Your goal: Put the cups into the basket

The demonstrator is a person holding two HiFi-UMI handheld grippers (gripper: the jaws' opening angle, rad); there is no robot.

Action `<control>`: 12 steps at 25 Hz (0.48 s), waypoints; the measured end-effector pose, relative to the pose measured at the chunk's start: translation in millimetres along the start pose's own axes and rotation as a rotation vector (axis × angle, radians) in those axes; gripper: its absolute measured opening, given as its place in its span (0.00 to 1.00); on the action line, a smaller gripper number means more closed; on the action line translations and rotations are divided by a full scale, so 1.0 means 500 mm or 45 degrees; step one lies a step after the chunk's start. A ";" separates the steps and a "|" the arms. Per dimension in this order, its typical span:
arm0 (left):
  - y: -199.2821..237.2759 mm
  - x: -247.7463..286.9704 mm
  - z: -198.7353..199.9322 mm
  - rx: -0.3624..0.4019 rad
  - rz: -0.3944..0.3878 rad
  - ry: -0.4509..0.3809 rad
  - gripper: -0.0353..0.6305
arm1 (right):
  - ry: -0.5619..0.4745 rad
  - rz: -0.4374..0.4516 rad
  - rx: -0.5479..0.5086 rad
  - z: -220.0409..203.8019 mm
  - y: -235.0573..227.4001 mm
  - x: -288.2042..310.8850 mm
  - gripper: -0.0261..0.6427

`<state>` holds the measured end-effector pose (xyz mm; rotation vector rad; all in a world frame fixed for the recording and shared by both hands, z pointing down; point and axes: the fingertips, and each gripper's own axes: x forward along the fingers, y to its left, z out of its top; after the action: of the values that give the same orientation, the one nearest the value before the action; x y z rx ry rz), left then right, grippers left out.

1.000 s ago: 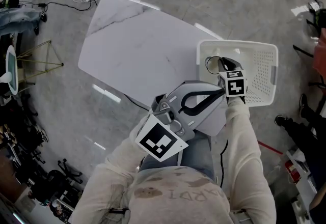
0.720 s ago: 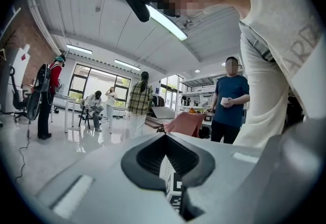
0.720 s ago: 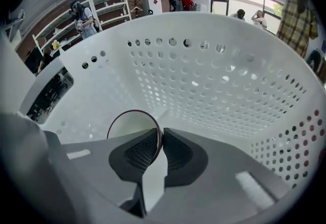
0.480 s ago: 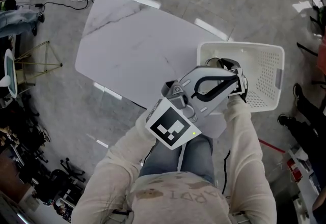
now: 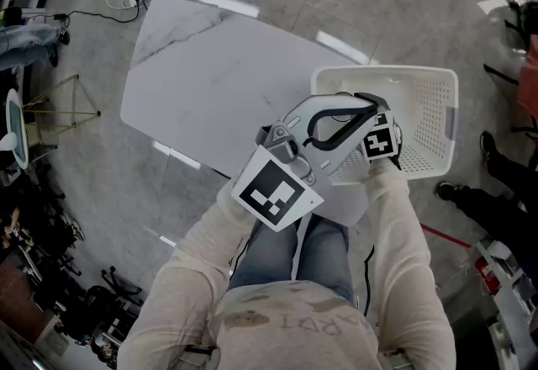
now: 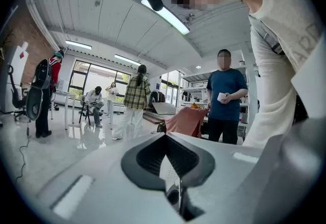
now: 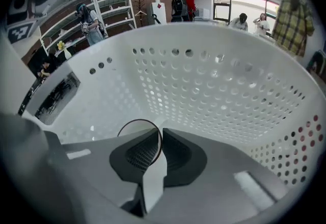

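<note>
Right gripper (image 7: 159,139) is clamped on the cup (image 7: 136,126). The jaws pinch its thin dark-rimmed wall, one pad inside and one outside. Cup is down inside the basket (image 7: 204,80), toward the basket's left side, not yet let go. Can't tell if its base touches the basket floor, since the jaws block that. Left gripper (image 6: 165,141) has its jaws together with nothing in them.

Risks, my read:
- Rim pinch is a thin hold. Opening while the cup hangs above the floor or sits tilted means it drops and rolls onto its side.
- Pulling out before the pads clear the wall drags the cup up or tips it.
- Left gripper sits right over the right one, at the basket's near-left corner. Lifting the right one straight up likely bumps it, and a knock could shove the basket.

Pose: right arm (image 5: 403,234) stretched forward, nearly straight, gripper angled down over the basket's near rim. Left arm (image 5: 202,251) is bent and crossed in front of the body. Its gripper lies above the right one, nose pitched up at the room, not into the basket.
</note>
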<state>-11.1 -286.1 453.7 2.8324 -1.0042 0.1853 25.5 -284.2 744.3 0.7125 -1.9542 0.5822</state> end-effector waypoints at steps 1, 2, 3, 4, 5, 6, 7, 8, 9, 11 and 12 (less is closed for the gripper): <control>-0.001 0.001 0.005 0.003 0.004 0.000 0.06 | -0.017 0.004 0.001 0.006 0.001 -0.008 0.11; -0.002 0.002 0.011 0.004 0.010 -0.001 0.06 | -0.042 0.009 0.003 0.015 0.004 -0.020 0.11; -0.003 0.003 0.017 0.005 0.017 -0.004 0.06 | -0.077 0.015 0.005 0.028 0.007 -0.036 0.11; -0.004 0.004 0.024 0.006 0.024 -0.009 0.06 | -0.118 0.022 0.008 0.043 0.011 -0.056 0.11; -0.006 0.004 0.033 0.005 0.030 -0.015 0.06 | -0.162 0.030 0.011 0.060 0.016 -0.079 0.10; -0.008 0.004 0.042 0.004 0.036 -0.021 0.05 | -0.208 0.037 0.015 0.078 0.022 -0.104 0.10; -0.010 0.004 0.052 0.004 0.043 -0.027 0.06 | -0.255 0.044 0.022 0.095 0.029 -0.131 0.08; -0.013 0.004 0.062 0.004 0.051 -0.035 0.06 | -0.301 0.053 0.033 0.111 0.035 -0.160 0.08; -0.017 0.004 0.074 0.005 0.058 -0.045 0.05 | -0.348 0.062 0.043 0.125 0.042 -0.190 0.08; -0.026 0.004 0.099 0.012 0.067 -0.069 0.06 | -0.444 0.069 0.057 0.150 0.051 -0.254 0.08; -0.031 0.003 0.112 0.019 0.070 -0.080 0.06 | -0.493 0.069 0.060 0.161 0.055 -0.287 0.08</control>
<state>4.1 -284.4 397.4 2.8425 -1.0986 0.1108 12.8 -282.7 577.8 0.8529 -2.3291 0.5546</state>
